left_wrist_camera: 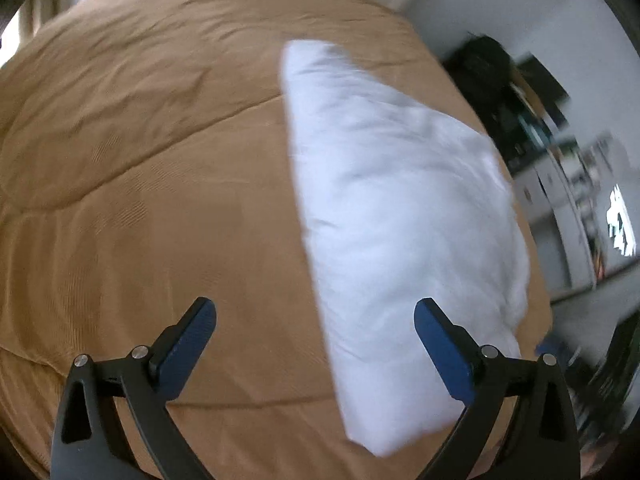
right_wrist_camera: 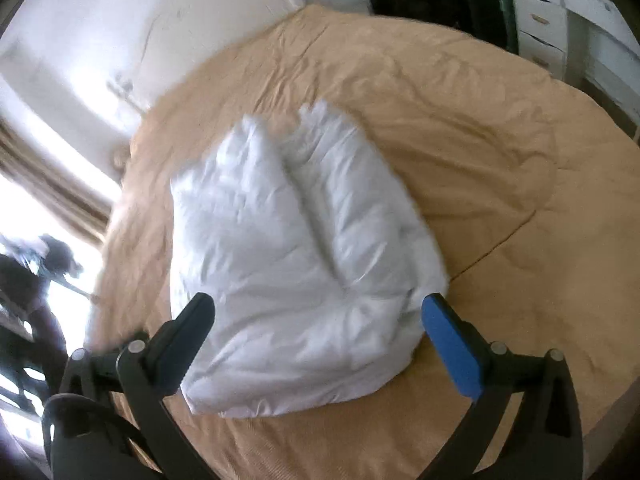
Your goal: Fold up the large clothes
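White padded garment (right_wrist_camera: 296,264): folded into 2 panels, lying on tan bed cover (right_wrist_camera: 500,184) near one bed edge. Left tool (left_wrist_camera: 316,320), right tool (right_wrist_camera: 318,314): both released, empty, above it; fold apparently complete.

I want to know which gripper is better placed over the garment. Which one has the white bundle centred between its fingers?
The right gripper: the folded white garment fills its open gap. For the left gripper, the garment lies off toward one finger.

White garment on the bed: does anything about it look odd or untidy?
Nothing stands out. The white garment lies folded in a compact bundle on the tan bedcover; the frames are blurred. Both tools are open and hold nothing.
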The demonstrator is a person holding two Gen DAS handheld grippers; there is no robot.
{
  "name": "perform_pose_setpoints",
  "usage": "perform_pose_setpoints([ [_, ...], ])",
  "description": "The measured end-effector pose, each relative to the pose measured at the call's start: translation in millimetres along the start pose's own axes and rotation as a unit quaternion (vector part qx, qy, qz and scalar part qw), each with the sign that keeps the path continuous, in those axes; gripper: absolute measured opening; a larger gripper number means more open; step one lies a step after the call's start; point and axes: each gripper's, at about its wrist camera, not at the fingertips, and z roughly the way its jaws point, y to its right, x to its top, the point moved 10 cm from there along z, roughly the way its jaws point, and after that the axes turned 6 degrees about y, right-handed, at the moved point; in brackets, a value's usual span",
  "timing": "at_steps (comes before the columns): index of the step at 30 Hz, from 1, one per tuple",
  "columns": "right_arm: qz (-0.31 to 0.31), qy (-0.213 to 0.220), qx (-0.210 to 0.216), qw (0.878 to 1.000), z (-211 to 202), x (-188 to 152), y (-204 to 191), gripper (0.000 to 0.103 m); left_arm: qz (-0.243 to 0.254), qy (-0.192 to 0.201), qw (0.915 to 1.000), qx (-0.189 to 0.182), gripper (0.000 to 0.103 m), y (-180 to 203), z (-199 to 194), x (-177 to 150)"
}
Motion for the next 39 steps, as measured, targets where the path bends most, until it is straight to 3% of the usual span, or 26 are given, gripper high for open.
perform_pose_setpoints([
  [3,-0.058,-0.022,-0.073,0.995,30.6,-19.5,-5.7,0.103,-0.012,-0.009,0.9999,0.009,0.099,-19.2,20.9,8.0],
  [5,-0.093,-0.027,-0.137,0.986,47.2,-28.2,5.2,0.103,-0.007,-0.01,0.9999,0.01,0.099,-24.0,29.6,11.2],
  [9,-0.084,-0.019,-0.172,0.981,54.1,-29.6,32.5,0.103,0.014,0.002,0.9999,-0.008,0.099,-16.7,56.8,38.6],
  [10,-0.067,-0.027,-0.158,0.985,57.8,-31.0,39.0,0.103,0.017,0.002,0.9997,-0.019,0.099,-9.2,64.9,42.5],
  [13,0.034,-0.073,-0.052,0.995,73.3,-37.5,54.1,0.103,0.022,0.003,0.9979,-0.061,0.099,11.8,88.2,64.6],
  [16,0.129,-0.113,0.067,0.983,92.3,-48.1,56.7,0.103,0.007,-0.004,0.9963,-0.086,0.099,21.3,117.3,89.8],
  [17,0.14,-0.113,0.085,0.98,95.0,-49.5,57.7,0.103,-0.004,-0.005,0.9951,-0.098,0.1,22.9,128.3,100.8],
  [21,0.102,-0.099,0.097,0.985,96.8,-45.3,52.2,0.102,-0.047,-0.016,0.9896,-0.135,0.101,24.2,166.5,137.6],
  [26,0.108,-0.093,0.117,0.983,102.5,-38.4,50.9,0.098,-0.084,-0.06,0.9779,-0.182,0.103,34.3,224.2,162.5],
  [28,0.11,-0.088,0.123,0.982,103.5,-34.2,54.1,0.089,-0.073,-0.056,0.9831,-0.159,0.087,38.8,236.8,167.5],
  [30,0.112,-0.082,0.126,0.982,97.6,-33.1,54.6,0.065,-0.038,-0.04,0.9895,-0.134,0.063,45.3,230.1,171.7],
  [33,0.125,-0.078,0.139,0.979,79.1,-25.6,55.3,0.046,-0.04,-0.034,0.9899,-0.131,0.041,45.8,212.8,179.0],
  [36,0.119,-0.069,0.142,0.98,60.9,-17.6,36.6,0.039,-0.052,-0.022,0.9883,-0.142,0.037,40.1,172.7,193.5],
  [39,0.102,-0.064,0.17,0.978,47.5,-17.2,7.9,0.038,-0.028,0.012,0.9934,-0.11,0.038,21.4,122.8,223.0],
])
